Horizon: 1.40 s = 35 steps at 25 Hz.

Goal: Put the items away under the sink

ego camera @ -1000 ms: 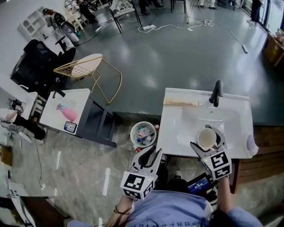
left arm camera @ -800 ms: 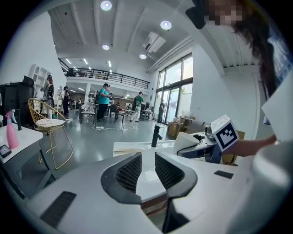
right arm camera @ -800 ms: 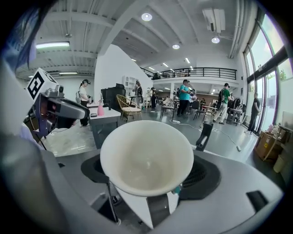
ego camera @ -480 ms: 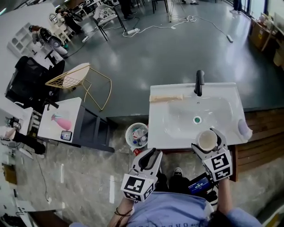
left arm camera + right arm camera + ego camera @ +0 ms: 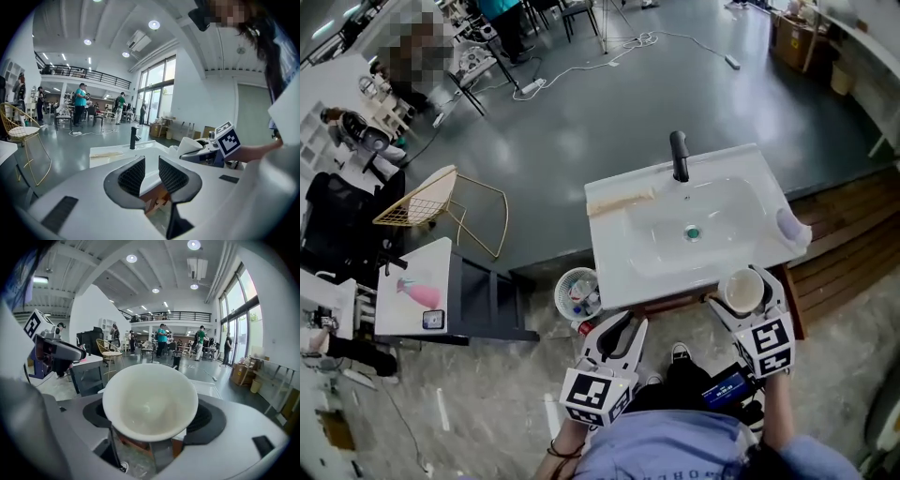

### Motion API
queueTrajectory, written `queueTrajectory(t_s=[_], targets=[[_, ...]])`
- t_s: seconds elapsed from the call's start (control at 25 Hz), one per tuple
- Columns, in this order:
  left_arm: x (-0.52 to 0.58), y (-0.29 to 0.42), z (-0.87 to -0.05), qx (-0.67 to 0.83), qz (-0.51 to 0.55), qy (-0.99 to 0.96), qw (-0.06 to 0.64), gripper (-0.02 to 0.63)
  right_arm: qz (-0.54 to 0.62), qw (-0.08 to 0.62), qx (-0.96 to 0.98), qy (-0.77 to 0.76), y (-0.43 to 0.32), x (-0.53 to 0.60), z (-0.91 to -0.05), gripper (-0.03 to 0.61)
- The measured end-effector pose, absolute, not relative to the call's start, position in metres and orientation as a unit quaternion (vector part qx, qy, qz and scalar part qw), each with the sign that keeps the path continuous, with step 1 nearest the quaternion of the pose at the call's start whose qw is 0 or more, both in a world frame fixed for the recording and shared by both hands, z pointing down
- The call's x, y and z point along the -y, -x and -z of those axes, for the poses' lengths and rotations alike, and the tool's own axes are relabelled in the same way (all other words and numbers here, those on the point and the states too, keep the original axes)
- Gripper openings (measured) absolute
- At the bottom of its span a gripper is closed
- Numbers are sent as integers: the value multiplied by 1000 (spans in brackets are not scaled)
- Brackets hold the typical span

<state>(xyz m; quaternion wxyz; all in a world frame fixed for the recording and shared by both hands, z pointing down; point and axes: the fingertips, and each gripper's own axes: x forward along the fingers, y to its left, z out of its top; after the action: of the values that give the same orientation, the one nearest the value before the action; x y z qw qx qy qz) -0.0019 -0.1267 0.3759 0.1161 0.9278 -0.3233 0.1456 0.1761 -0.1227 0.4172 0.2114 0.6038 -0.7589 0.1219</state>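
Note:
A white cup point(image 5: 742, 291) sits between the jaws of my right gripper point(image 5: 744, 298), which is shut on it just off the front edge of the white sink point(image 5: 637, 262). In the right gripper view the cup point(image 5: 150, 399) faces mouth-first and is empty, filling the space between the pads of that gripper point(image 5: 152, 416). My left gripper point(image 5: 619, 333) hangs lower left of the sink's front corner. Its jaws point(image 5: 151, 171) stand a little apart with nothing between them. The space under the sink is hidden.
A black faucet point(image 5: 678, 155) stands at the sink's back, a pale strip point(image 5: 619, 201) lies on its left rim, and a white cloth point(image 5: 793, 227) on its right edge. A round basket point(image 5: 578, 293) of bits stands left of the sink. Further left are a dark side table point(image 5: 412, 298) and a gold chair point(image 5: 431, 195).
The head view has swung, so the sink now sits higher and turned. The cup, earlier over the sink's front part, is now just off its front edge. Both grippers keep their hold states.

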Motion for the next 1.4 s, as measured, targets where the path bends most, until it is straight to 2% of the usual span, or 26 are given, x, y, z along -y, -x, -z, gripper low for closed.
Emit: queueTrajectory(t_s=[0.4, 0.88, 1.4], targets=[[52, 14, -392, 238, -140, -953, 126, 98, -175, 185, 701, -666, -170, 23, -444, 407], [6, -3, -429, 154, -159, -967, 123, 98, -173, 223, 667, -690, -191, -28, -475, 407], [18, -67, -512, 150, -153, -970, 114, 98, -215, 228, 682, -661, -236, -9, -610, 407]])
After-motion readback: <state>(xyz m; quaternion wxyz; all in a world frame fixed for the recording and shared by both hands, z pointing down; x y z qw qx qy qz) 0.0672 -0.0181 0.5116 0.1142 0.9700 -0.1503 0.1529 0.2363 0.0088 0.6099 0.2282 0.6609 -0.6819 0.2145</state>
